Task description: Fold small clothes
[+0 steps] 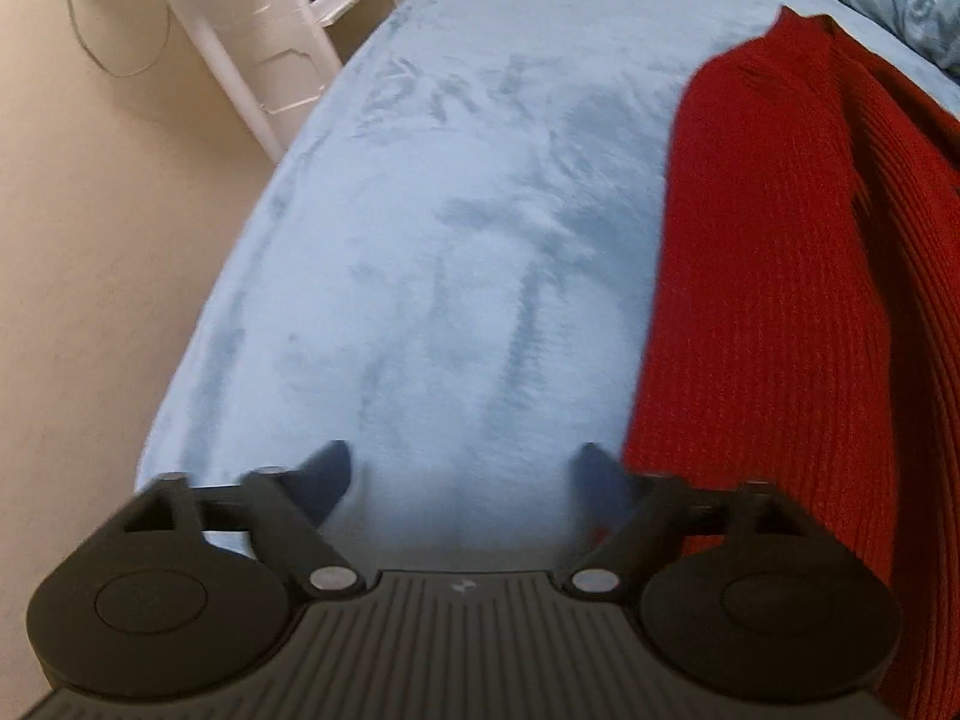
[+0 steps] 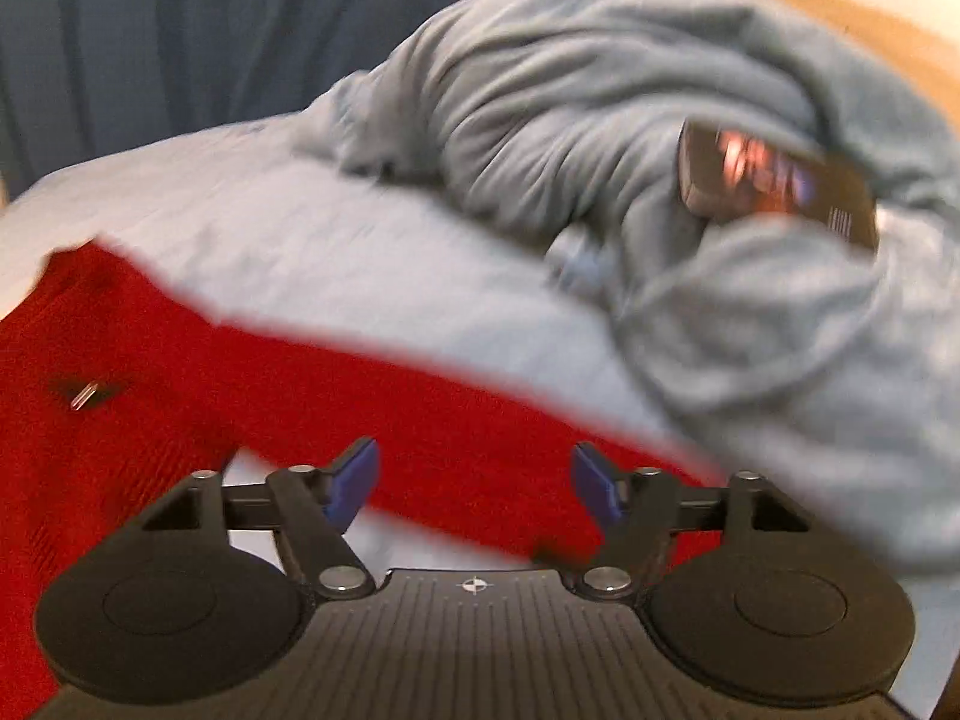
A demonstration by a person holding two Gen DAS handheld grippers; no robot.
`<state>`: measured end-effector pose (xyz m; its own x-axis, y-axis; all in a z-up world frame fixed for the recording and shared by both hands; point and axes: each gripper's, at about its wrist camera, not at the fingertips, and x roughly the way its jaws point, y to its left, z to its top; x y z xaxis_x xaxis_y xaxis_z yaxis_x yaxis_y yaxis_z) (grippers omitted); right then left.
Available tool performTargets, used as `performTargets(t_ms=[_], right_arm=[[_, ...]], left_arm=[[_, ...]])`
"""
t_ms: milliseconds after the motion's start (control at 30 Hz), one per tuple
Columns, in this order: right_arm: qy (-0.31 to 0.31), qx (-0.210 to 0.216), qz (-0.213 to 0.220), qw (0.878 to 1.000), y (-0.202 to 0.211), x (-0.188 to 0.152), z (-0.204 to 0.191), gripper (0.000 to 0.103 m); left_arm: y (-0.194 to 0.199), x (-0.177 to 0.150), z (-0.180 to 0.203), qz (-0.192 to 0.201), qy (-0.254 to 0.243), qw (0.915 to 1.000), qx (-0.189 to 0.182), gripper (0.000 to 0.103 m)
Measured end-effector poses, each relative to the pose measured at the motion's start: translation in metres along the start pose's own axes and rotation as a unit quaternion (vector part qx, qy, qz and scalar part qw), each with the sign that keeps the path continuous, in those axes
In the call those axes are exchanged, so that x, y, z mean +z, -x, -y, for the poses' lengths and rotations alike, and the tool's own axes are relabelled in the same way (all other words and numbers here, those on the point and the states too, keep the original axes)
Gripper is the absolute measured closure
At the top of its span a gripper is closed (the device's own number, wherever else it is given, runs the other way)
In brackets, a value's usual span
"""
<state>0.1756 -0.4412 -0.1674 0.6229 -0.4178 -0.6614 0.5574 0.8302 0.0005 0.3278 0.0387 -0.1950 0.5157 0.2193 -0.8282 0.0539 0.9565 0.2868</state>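
Our left tongs (image 1: pixel 465 474) gape empty; the red sweater (image 1: pixel 780 300) runs lengthwise along frame right. Our right tongs (image 2: pixel 474 480) gape, unclamped, over its sleeve (image 2: pixel 480 420), nearer.

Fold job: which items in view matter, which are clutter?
Job: red knit garment, left gripper, right gripper, both open, holding nothing.
Clutter: bunched grey-blue blanket, dark book on it, white shelf unit.
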Motion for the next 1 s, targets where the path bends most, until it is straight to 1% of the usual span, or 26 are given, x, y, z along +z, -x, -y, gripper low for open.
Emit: performTargets(t_ms=[100, 133, 167, 233, 300, 333, 400, 433, 500, 567, 600, 667, 733, 767, 833, 867, 900, 933, 967, 1000], right_arm=[[-0.001, 0.049, -0.026, 0.998, 0.029, -0.036, -0.014, 0.021], [-0.006, 0.066, -0.034, 0.997, 0.037, -0.047, -0.018, 0.018], [-0.012, 0.082, -0.042, 0.996, 0.044, -0.055, -0.022, 0.015], [-0.024, 0.105, -0.062, 0.992, 0.055, -0.073, -0.03, 0.01], [-0.034, 0.125, -0.088, 0.988, 0.057, -0.089, -0.035, 0.009], [-0.035, 0.132, -0.102, 0.985, 0.055, -0.095, -0.037, 0.008], [-0.033, 0.139, -0.137, 0.98, 0.047, -0.107, -0.041, 0.008], [-0.031, 0.14, -0.145, 0.979, 0.044, -0.11, -0.043, 0.007], [-0.012, 0.137, -0.138, 0.981, 0.045, -0.114, -0.049, 0.005], [0.012, 0.139, -0.139, 0.98, 0.045, -0.113, -0.055, 0.005], [0.014, 0.14, -0.14, 0.98, 0.044, -0.112, -0.055, 0.006], [-0.004, 0.141, -0.145, 0.979, 0.042, -0.109, -0.049, 0.005], [-0.012, 0.134, -0.151, 0.979, 0.038, -0.109, -0.047, 0.002], [-0.004, 0.132, -0.149, 0.98, 0.036, -0.11, -0.048, 0.001], [0.02, 0.115, -0.139, 0.983, 0.034, -0.115, -0.057, 0.001], [0.026, 0.11, -0.136, 0.984, 0.036, -0.118, -0.061, 0.005], [0.033, 0.113, -0.129, 0.985, 0.039, -0.12, -0.067, 0.013], [0.045, 0.124, -0.121, 0.984, 0.044, -0.119, -0.07, 0.046], [0.06, 0.152, -0.112, 0.98, 0.052, -0.116, -0.073, 0.089], [0.055, 0.182, -0.117, 0.975, 0.058, -0.111, -0.071, 0.089]], left_arm=[[-0.009, -0.007, 0.015, -0.02, -0.016, 0.9992, -0.029, 0.004], [-0.01, -0.009, 0.019, -0.02, -0.019, 0.9991, -0.031, 0.001], [-0.01, -0.01, 0.022, -0.018, -0.024, 0.9991, -0.029, 0.0], [-0.009, -0.012, 0.026, -0.015, -0.031, 0.999, -0.027, 0.0], [-0.01, -0.01, 0.023, -0.021, -0.031, 0.9987, -0.035, 0.001], [-0.009, -0.009, 0.021, -0.026, -0.031, 0.9983, -0.043, 0.003], [-0.006, -0.007, 0.018, -0.027, -0.035, 0.998, -0.047, 0.004], [-0.004, -0.008, 0.017, -0.023, -0.041, 0.998, -0.043, 0.004], [-0.002, -0.011, 0.016, -0.023, -0.046, 0.9979, -0.04, 0.003], [-0.001, -0.014, 0.013, -0.027, -0.038, 0.9981, -0.041, 0.003], [0.0, -0.016, 0.011, -0.029, -0.033, 0.9982, -0.041, 0.003], [0.002, -0.019, 0.008, -0.03, -0.026, 0.9984, -0.04, 0.002], [0.003, -0.022, 0.005, -0.031, -0.027, 0.9984, -0.039, 0.002], [0.003, -0.023, 0.005, -0.03, -0.029, 0.9984, -0.037, 0.001], [0.005, -0.025, 0.005, -0.029, -0.029, 0.9987, -0.031, 0.0], [0.004, -0.025, 0.005, -0.03, -0.027, 0.9988, -0.029, 0.0], [0.005, -0.026, 0.005, -0.031, -0.025, 0.9988, -0.028, 0.0], [0.005, -0.026, 0.006, -0.032, -0.023, 0.9989, -0.026, 0.0], [0.007, -0.027, 0.007, -0.032, -0.023, 0.9989, -0.024, 0.0], [0.008, -0.027, 0.007, -0.031, -0.025, 0.9989, -0.024, 0.0]])
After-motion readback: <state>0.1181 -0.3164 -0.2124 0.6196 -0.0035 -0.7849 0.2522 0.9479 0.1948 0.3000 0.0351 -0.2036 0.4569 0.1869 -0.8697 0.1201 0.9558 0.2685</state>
